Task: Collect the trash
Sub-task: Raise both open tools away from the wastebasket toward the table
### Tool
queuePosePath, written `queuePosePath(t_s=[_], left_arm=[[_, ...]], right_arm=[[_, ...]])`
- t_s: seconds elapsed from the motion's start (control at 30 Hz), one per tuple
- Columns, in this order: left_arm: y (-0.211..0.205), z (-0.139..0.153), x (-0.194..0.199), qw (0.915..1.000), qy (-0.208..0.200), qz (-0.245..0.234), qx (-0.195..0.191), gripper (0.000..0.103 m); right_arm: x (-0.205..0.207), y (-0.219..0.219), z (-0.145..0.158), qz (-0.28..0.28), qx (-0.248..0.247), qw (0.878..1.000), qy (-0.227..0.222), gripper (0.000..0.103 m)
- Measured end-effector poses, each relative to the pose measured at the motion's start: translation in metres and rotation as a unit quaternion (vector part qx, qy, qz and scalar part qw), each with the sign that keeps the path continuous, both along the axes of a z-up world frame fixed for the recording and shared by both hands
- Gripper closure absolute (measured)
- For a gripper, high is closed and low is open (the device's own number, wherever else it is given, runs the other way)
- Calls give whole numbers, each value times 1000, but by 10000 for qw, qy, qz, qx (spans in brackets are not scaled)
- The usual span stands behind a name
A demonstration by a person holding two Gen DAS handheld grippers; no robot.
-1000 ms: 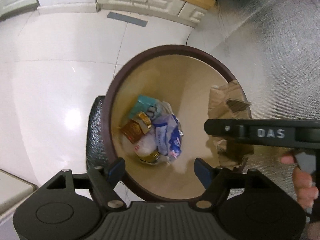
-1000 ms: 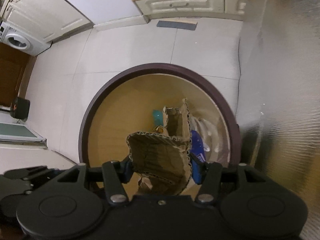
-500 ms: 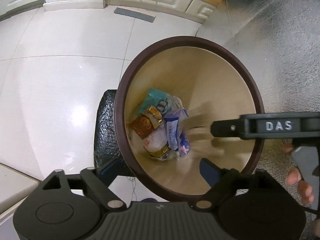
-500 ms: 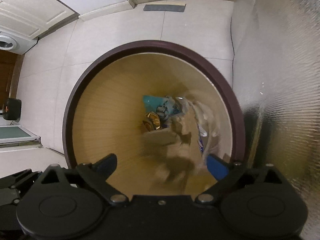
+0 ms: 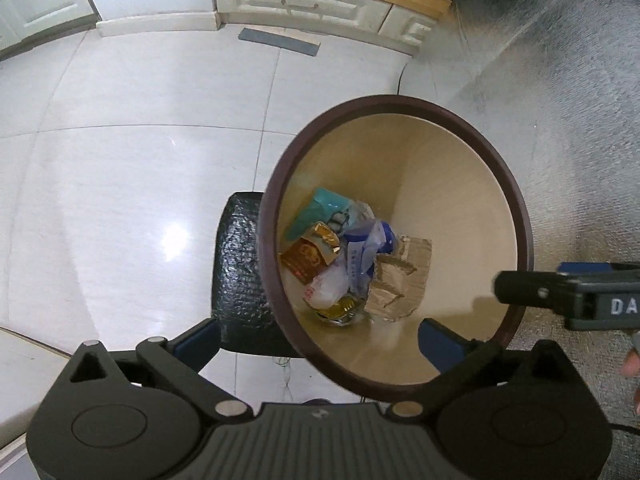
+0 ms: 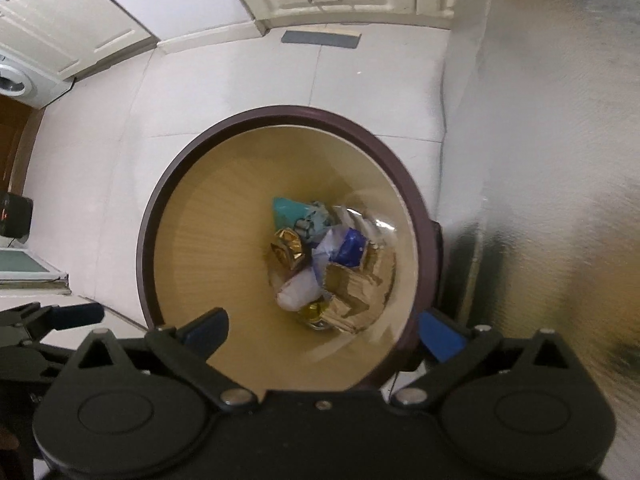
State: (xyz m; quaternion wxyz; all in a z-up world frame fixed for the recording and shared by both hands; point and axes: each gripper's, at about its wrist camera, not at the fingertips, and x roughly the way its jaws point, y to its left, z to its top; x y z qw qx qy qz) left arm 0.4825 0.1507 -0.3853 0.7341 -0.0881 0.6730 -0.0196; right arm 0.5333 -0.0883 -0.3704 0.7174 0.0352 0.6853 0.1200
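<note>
Left wrist view: the left gripper (image 5: 320, 340) hangs over the bin (image 5: 520, 208), jaws opening with nothing between them. At the bin's bottom lie a cardboard piece (image 5: 400, 280) by the right wall, a teal packet (image 5: 316, 212) and gold wrappers (image 5: 312, 252).

Right wrist view: the right gripper (image 6: 324, 332), jaws opening (also empty), is above the same bin (image 6: 160, 200); the cardboard (image 6: 356, 292) lies among the trash (image 6: 320, 248).
</note>
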Motion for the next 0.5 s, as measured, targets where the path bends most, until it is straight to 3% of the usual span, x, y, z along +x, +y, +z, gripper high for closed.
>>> queuePosePath(t_s=[0.5], left_arm=[[8, 66, -22, 9995, -291, 116, 22, 0]], right_arm=[[-41, -7, 59, -114, -216, 9991, -351, 0]])
